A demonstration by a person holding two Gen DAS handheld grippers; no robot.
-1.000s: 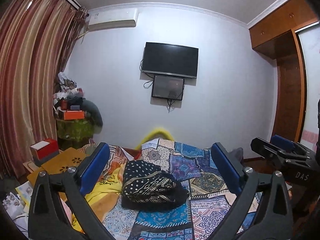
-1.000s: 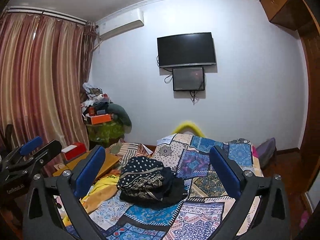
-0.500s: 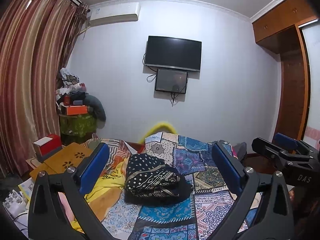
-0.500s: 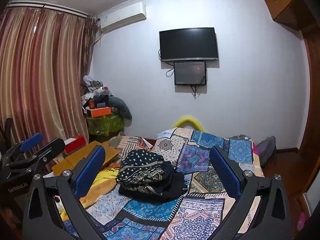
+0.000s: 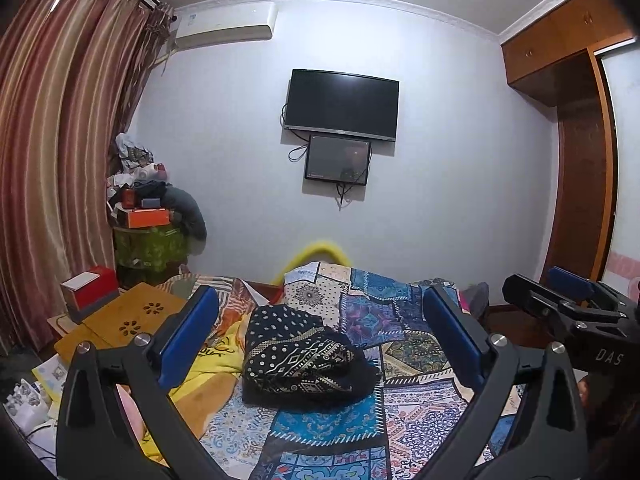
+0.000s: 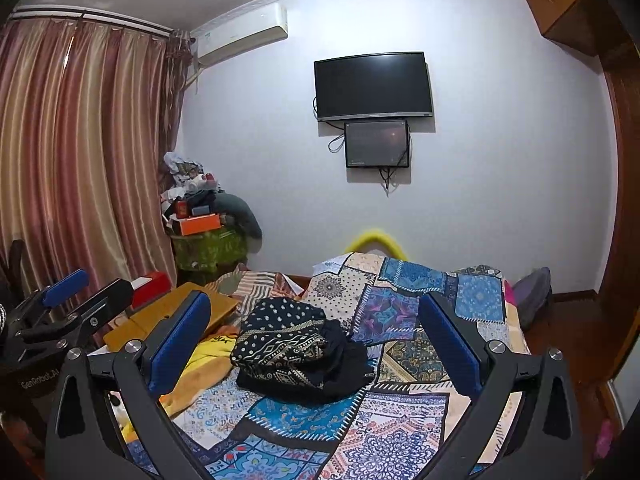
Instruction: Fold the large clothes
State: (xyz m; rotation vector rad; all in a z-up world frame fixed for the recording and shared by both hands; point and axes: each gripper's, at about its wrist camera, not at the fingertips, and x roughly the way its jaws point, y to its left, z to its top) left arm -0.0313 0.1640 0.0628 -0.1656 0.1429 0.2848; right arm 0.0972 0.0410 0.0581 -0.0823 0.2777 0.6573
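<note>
Tongs were both wide apart and held nothing — the left gripper [image 5: 320, 332] and the right gripper [image 6: 316, 332] hung above the bed. Between their fingers, farther off, the folded black patterned garment [image 5: 298, 354] lay on the patchwork bedspread [image 5: 416, 424] — beside a yellow cloth [image 5: 204, 372].

The left gripper [image 5: 320, 336] has two thick black arms with flat blue pads [image 5: 188, 334] on the fingers and round silver screws (one on each joint). The right gripper [image 6: 314, 338] looks the same. White letters "DAS" sit on one black body, "GenRobot.AI" on the other.
</note>
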